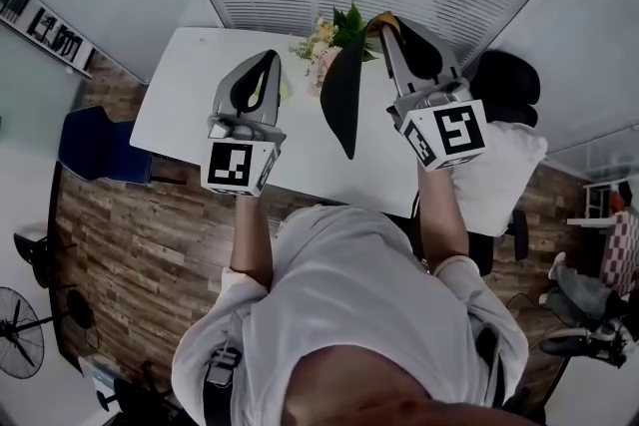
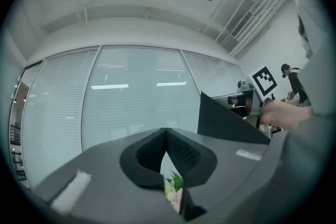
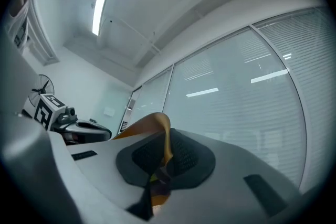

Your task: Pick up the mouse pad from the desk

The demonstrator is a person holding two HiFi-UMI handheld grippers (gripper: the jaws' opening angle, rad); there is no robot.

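Mouse pad (image 1: pixel 342 95) pinched at one edge in right hand-held gripper (image 1: pixel 387 27), apparently dangling above desk (image 1: pixel 190 85)

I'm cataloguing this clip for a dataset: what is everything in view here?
mouse pad: one, black with an orange underside, hanging above the desk
flowers: one bunch, pale blooms and green leaves, far edge of the desk
desk: one, white, centre
blue chair: one, at the desk's left end
black chair: one, at the desk's right end
fan: one, black, on the wood floor, lower left
left gripper: one, grey, jaws together, empty
right gripper: one, grey, shut on the mouse pad's edge
person's shirt: one, white, bottom centre
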